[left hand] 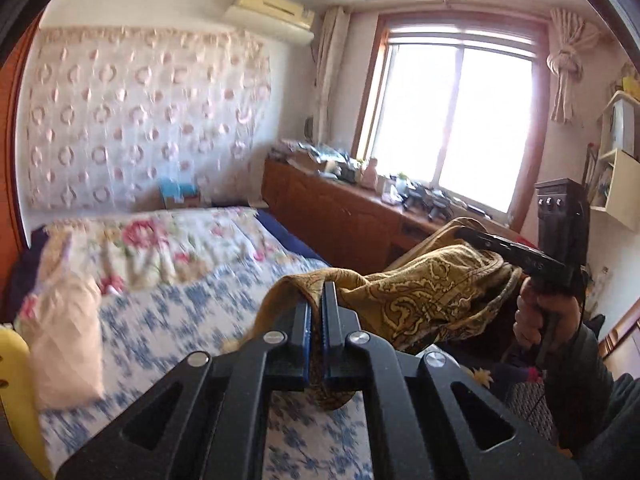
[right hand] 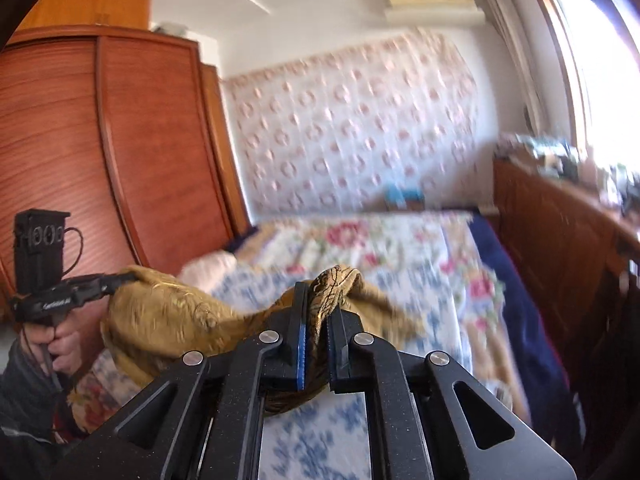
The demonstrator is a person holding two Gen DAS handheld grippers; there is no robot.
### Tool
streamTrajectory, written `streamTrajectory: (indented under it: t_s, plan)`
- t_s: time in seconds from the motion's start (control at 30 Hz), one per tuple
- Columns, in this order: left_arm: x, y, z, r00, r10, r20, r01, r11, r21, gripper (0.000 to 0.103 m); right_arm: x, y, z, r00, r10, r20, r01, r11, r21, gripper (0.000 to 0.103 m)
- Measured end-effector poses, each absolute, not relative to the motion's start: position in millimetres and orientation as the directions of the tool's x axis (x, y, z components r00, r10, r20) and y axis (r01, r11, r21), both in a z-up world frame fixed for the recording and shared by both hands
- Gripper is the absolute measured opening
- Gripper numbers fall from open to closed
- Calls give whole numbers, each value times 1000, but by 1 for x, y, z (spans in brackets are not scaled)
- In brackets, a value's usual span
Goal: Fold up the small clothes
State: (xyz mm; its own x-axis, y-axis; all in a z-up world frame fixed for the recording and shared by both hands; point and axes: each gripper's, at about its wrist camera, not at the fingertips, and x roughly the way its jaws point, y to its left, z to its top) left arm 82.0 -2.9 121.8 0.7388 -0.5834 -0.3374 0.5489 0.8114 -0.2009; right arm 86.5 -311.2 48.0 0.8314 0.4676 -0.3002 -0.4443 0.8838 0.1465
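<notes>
While both claws pinch its edges, gold garment (left hand: pixel 424 292) spans above bed (left hand: pixel 168 312)

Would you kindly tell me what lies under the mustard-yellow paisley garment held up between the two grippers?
Under the mustard-yellow paisley garment lies the blue-and-white floral bedspread. The garment hangs clear of it. Whatever sits directly beneath its sagging middle is hidden by the cloth.

Daylight flooded through the overexposed window (left hand: pixel 452 120), while motion blur smeared the bed (left hand: pixel 168 280) and fisheye distortion darkened the corners.
</notes>
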Motion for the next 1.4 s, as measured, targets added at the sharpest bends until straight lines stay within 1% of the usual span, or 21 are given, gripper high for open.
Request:
streamTrajectory:
  t_s: [0.13,0.2,0.27,0.4,0.47,0.53,0.6,0.67,0.7,0.77,0.8,0.83,0.9,0.93,1.03,1.13,1.2,1.3,1.4]
  plan:
    - [104,10,153,784,-536,-314,510,844,-165,1,96,-286,94,838,479,-262,-482,874,56,5]
    - [123,15,164,820,-485,-305,467,874,-133,1,109,-271,109,846,469,-255,-483,875,6,5]
    - [144,26,176,859,-421,-292,409,906,-107,1,135,-257,124,853,456,-255,-474,880,-13,5]
    - [168,49,201,905,-345,-248,334,938,-87,1,185,-235,145,876,421,-237,-443,895,-48,4]
    - [165,56,204,913,-331,-239,323,944,-72,1,202,-229,155,888,412,-204,-430,902,-47,4]
    - [157,62,191,908,-327,-262,326,944,-51,1,207,-227,156,886,418,-202,-433,901,-35,4]
    - [148,60,164,894,-324,-310,329,943,-38,1,203,-226,142,874,433,-220,-450,893,-32,4]
    - [136,61,116,858,-333,-390,339,939,-57,1,195,-226,116,849,452,-274,-474,881,-14,4]
    - [125,66,83,830,-344,-439,343,936,-83,1,187,-226,99,830,462,-313,-489,872,-7,4]
    - [107,64,34,783,-359,-507,344,930,-128,1,168,-225,45,770,489,-411,-525,851,29,4]
    - [95,64,2,749,-372,-548,340,926,-163,1,156,-228,12,714,527,-461,-548,830,100,4]
    - [87,64,-18,726,-376,-576,331,925,-186,1,146,-228,-15,671,543,-505,-553,820,147,4]
    - [72,58,-52,686,-379,-622,320,924,-211,1,127,-225,-54,634,530,-563,-554,819,148,4]
    - [64,57,-66,670,-376,-640,307,925,-222,1,118,-225,-75,596,539,-595,-560,810,173,4]
    - [52,53,-81,652,-381,-656,297,924,-242,1,113,-231,-93,576,545,-609,-539,814,218,4]
    - [46,51,-79,653,-390,-649,296,921,-255,1,112,-233,-88,577,560,-594,-538,808,240,4]
    - [53,55,-73,652,-388,-651,296,921,-253,1,112,-232,-82,582,555,-594,-541,810,227,4]
    - [52,57,-69,651,-379,-657,300,924,-236,1,112,-229,-87,589,537,-604,-537,819,204,5]
    - [52,58,-70,643,-385,-662,299,922,-245,1,116,-231,-91,591,523,-615,-529,826,194,5]
